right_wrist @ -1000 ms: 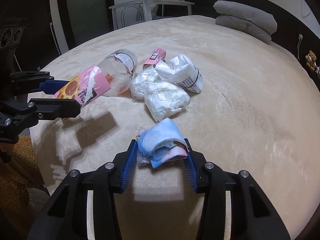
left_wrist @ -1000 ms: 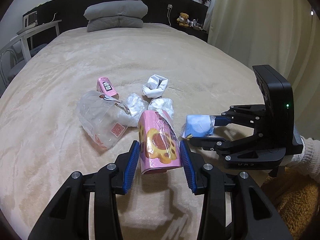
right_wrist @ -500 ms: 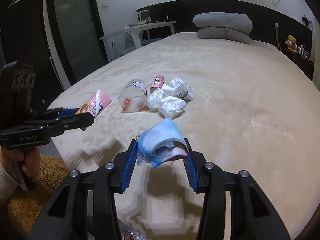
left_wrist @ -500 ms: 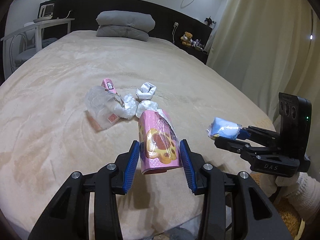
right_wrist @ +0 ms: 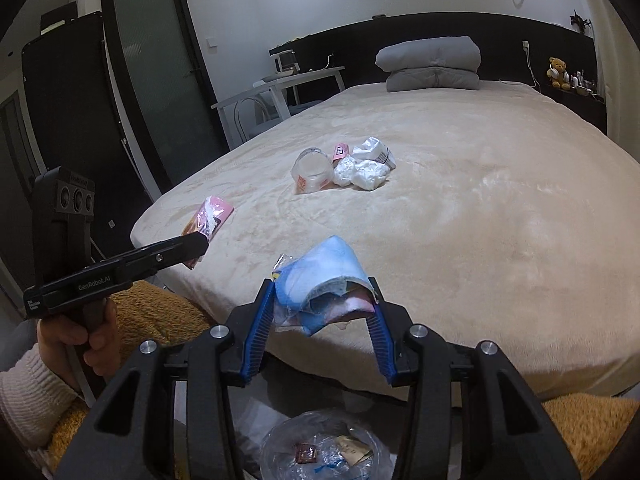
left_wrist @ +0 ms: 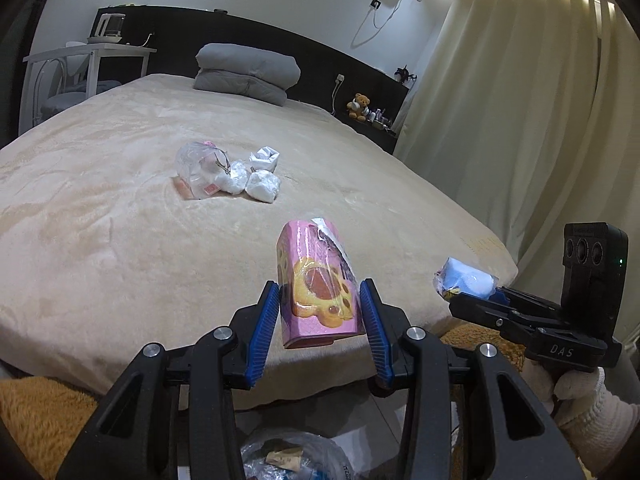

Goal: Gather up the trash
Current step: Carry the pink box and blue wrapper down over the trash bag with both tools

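The left gripper [left_wrist: 319, 320] is closed on a pink snack wrapper [left_wrist: 318, 280], its blue pads pressing the two sides of the pack near the lower end. The right gripper [right_wrist: 323, 312] is closed on a crumpled blue and white wrapper [right_wrist: 326, 280], which bulges up between the pads. Both loads hang in the air at the foot of the bed [left_wrist: 120, 240], and below them, at 6 o'clock in both wrist views, a bin lined with a clear bag [right_wrist: 320, 444] shows some scraps inside.

Both wrappers look very light and soft, I think. The film is thin and probably slippery, so it folds under the pads instead of resisting; a grip across the middle of the bulk, as here, seems safer than a grip on a loose edge. Nothing here seems fragile.

More trash lies on the blanket at 11 o'clock in the left view: a clear plastic cup [left_wrist: 198, 172] on its side, white crumpled tissues [left_wrist: 262, 185] touching it, and a folded white paper [left_wrist: 264, 158] just behind. The cup is stiffer, so its rim is probably a good place to hold.
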`<state>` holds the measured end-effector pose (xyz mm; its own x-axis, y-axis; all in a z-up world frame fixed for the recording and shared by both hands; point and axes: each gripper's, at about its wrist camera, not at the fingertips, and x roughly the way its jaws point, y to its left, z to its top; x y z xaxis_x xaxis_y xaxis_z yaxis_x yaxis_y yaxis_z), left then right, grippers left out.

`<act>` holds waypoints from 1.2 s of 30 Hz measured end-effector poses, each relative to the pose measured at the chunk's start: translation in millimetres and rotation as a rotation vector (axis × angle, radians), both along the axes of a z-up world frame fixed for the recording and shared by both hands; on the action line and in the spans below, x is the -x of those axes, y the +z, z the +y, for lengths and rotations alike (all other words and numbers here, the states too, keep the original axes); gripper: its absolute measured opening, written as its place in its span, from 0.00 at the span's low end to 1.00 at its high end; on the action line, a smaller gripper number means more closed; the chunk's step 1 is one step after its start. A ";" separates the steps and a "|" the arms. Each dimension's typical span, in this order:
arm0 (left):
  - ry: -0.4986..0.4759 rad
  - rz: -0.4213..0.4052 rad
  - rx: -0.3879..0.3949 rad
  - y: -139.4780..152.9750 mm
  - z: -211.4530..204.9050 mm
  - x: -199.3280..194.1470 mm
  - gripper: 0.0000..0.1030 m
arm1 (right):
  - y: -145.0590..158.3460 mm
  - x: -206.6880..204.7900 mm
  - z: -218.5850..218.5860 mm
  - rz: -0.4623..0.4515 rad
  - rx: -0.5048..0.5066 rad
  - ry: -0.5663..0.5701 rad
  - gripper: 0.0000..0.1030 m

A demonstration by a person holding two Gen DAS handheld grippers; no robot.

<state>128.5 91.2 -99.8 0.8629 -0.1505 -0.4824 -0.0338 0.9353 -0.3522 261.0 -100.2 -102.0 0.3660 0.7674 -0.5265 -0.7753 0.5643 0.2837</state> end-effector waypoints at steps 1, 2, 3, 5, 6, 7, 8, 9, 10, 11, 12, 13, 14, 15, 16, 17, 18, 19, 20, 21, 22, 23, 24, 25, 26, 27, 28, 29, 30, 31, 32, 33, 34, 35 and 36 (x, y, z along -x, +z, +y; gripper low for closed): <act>-0.004 -0.008 0.005 -1.0 -4.4 6.6 0.39 | 0.6 4.8 -3.7 0.003 -0.009 -0.003 0.44; -0.009 -0.015 0.007 -1.3 -8.5 12.1 0.39 | 0.6 9.8 -7.5 0.007 -0.015 -0.008 0.44; -0.013 -0.019 0.006 -2.5 -13.7 18.5 0.39 | 0.7 14.6 -11.7 0.009 -0.018 -0.013 0.44; -0.018 -0.015 0.007 -6.9 -23.9 31.0 0.39 | 1.0 22.2 -19.2 0.017 -0.032 -0.021 0.44; -0.021 -0.011 0.008 -8.6 -28.0 35.6 0.40 | 1.5 24.5 -22.2 0.024 -0.041 -0.021 0.44; -0.028 -0.009 0.009 -10.6 -33.4 40.6 0.40 | 1.7 26.7 -25.1 0.034 -0.049 -0.020 0.44; -0.036 -0.006 0.010 -12.1 -38.5 44.9 0.39 | 0.5 28.9 -27.6 0.046 -0.055 -0.017 0.44; -0.045 -0.001 0.009 -14.2 -43.4 48.5 0.40 | -1.5 31.9 -30.8 0.061 -0.061 -0.014 0.44; -0.055 0.011 0.010 -17.1 -48.7 51.1 0.39 | -4.0 34.8 -33.5 0.077 -0.064 -0.011 0.44; -0.063 0.027 0.011 -20.2 -53.2 52.8 0.39 | -6.6 38.0 -35.4 0.089 -0.063 -0.009 0.44; -0.075 0.046 0.014 -24.2 -57.5 53.5 0.39 | -9.0 42.0 -37.1 0.093 -0.059 -0.007 0.44; -0.088 0.066 0.015 -28.8 -61.7 54.2 0.40 | -11.3 46.2 -38.2 0.093 -0.053 -0.002 0.44; -0.100 0.088 0.015 -33.3 -65.6 54.8 0.39 | -14.1 50.3 -38.8 0.097 -0.043 0.002 0.44; -0.110 0.110 0.012 -37.8 -69.0 55.3 0.39 | -17.7 53.5 -39.0 0.104 -0.032 0.007 0.44; -0.117 0.129 0.011 -42.0 -71.1 55.9 0.39 | -21.8 56.3 -39.2 0.111 -0.020 0.013 0.44; -0.121 0.147 0.013 -45.1 -71.3 56.0 0.39 | -25.6 58.5 -39.3 0.115 -0.006 0.016 0.44; -0.123 0.163 0.018 -48.7 -71.1 56.3 0.39 | -30.1 60.5 -39.2 0.123 0.011 0.019 0.44; -0.124 0.181 0.030 -52.5 -70.2 56.0 0.40 | -34.9 61.5 -39.3 0.133 0.027 0.021 0.44; -0.127 0.205 0.047 -57.4 -68.6 54.8 0.40 | -39.6 60.8 -38.7 0.149 0.043 0.022 0.44; -0.131 0.236 0.063 -62.8 -67.2 52.4 0.40 | -44.6 59.8 -37.9 0.170 0.061 0.023 0.44; -0.130 0.273 0.077 -68.9 -65.9 49.5 0.40 | -49.6 57.9 -36.8 0.185 0.080 0.027 0.44; -0.131 0.308 0.091 -75.4 -64.7 46.5 0.40 | -53.6 57.3 -35.6 0.193 0.099 0.030 0.44; -0.135 0.338 0.105 -81.6 -63.6 43.3 0.40 | -56.9 56.5 -34.5 0.202 0.114 0.031 0.44; -0.139 0.366 0.117 -86.8 -62.8 40.8 0.40 | -60.3 54.6 -33.5 0.217 0.127 0.035 0.44; -0.143 0.392 0.127 -92.7 -62.3 38.6 0.40 | -63.9 52.6 -31.0 0.235 0.142 0.043 0.44; -0.144 0.420 0.136 -98.6 -61.3 35.6 0.40 | -68.1 50.2 -28.1 0.253 0.157 0.046 0.44; -0.143 0.446 0.145 -104.5 -59.8 32.3 0.40 | -72.8 47.3 -23.9 0.275 0.176 0.048 0.44; -0.139 0.476 0.155 -111.1 -58.0 28.9 0.40 | -78.8 44.5 -18.8 0.300 0.199 0.053 0.44; -0.137 0.501 0.166 -117.2 -56.5 26.9 0.40 | -85.3 41.9 -14.0 0.323 0.220 0.057 0.44; -0.135 0.530 0.181 -123.3 -54.9 24.4 0.40 | -92.4 39.0 -8.5 0.349 0.246 0.060 0.44; -0.131 0.560 0.194 -129.4 -53.3 21.7 0.40 | -99.2 35.8 -2.9 0.374 0.271 0.063 0.44; -0.123 0.592 0.206 -136.3 -51.1 19.2 0.40 | -106.7 32.3 2.0 0.405 0.294 0.069 0.44; -0.119 0.620 0.219 -142.9 -48.9 16.4 0.40 | -114.4 27.8 6.4 0.437 0.315 0.070 0.44; -0.115 0.646 0.236 -148.8 -46.7 12.8 0.40 | -123.0 23.1 9.6 0.473 0.334 0.063 0.44; -0.108 0.668 0.252 -154.9 -44.3 10.0 0.40 | -130.2 18.4 12.3 0.510 0.341 0.058 0.44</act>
<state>118.5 47.0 -254.8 0.3695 -0.3945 -0.8413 -0.2294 0.8386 -0.4940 242.6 -88.0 -232.2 -0.0334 0.5361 -0.8435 -0.6217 0.6497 0.4375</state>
